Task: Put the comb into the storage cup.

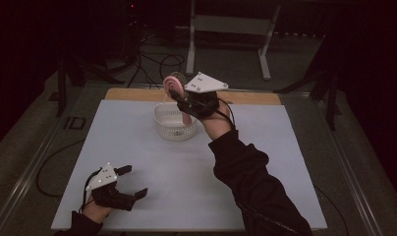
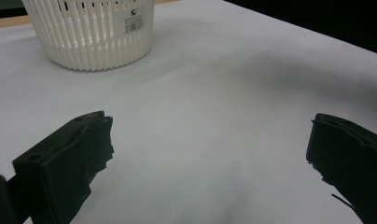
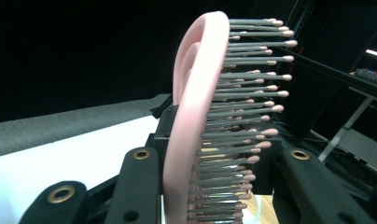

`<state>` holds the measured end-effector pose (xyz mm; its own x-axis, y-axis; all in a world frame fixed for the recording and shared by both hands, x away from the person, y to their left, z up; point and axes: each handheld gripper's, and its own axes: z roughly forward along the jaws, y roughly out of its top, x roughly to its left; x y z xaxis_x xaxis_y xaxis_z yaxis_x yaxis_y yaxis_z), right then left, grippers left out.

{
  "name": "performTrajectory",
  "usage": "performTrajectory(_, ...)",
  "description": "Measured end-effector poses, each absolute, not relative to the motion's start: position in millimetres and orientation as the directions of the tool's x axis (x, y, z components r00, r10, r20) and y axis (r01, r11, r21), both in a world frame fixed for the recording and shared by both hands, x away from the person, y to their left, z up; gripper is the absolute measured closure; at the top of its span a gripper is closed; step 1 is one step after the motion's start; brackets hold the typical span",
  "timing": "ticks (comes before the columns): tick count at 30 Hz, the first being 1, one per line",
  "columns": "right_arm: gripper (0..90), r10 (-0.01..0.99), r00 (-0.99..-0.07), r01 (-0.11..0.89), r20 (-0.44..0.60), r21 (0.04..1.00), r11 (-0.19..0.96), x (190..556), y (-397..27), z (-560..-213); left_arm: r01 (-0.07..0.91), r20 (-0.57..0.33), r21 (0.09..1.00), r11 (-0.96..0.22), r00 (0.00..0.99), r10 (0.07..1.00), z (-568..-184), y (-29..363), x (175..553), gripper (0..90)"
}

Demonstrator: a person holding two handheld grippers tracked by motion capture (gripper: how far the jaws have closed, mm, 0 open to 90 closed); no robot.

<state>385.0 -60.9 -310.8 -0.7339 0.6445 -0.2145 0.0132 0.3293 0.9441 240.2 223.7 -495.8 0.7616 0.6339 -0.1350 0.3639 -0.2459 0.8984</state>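
Observation:
A pink hairbrush [image 1: 175, 86] with grey bristles is held upright above the white slatted basket [image 1: 174, 123] at the table's far middle. My right gripper [image 1: 186, 101] is shut on it, its jaws pressed on either side of the brush. Seen from the right gripper view, the hairbrush [image 3: 196, 116] rises between the jaws, bristles pointing right. Its handle hangs down over the basket. My left gripper [image 1: 132, 182] rests open near the front left of the white table, nothing between its jaws. In the left gripper view the gripper [image 2: 210, 149] faces the basket [image 2: 91, 35].
A white sheet [image 1: 265, 162] covers the table, with a wooden strip [image 1: 255, 97] along the far edge. Cables and a metal stand [image 1: 231, 29] are on the floor beyond. A person's dark sleeve [image 1: 250, 182] crosses the right half of the table.

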Motion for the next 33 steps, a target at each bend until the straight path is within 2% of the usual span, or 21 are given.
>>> performTrajectory(15,64.4,0.666,-0.702,-0.005,-0.251,0.938,0.348,411,-49,-309,0.353,-0.127,0.902,-0.249,0.768,0.628,-495,225,240,0.0)
performTrajectory(33,64.5,0.670,-0.686,0.010,-0.283,0.918,0.397,437,-41,-354,0.341,-0.124,0.907,-0.248,0.779,0.615,-497,223,240,0.0)
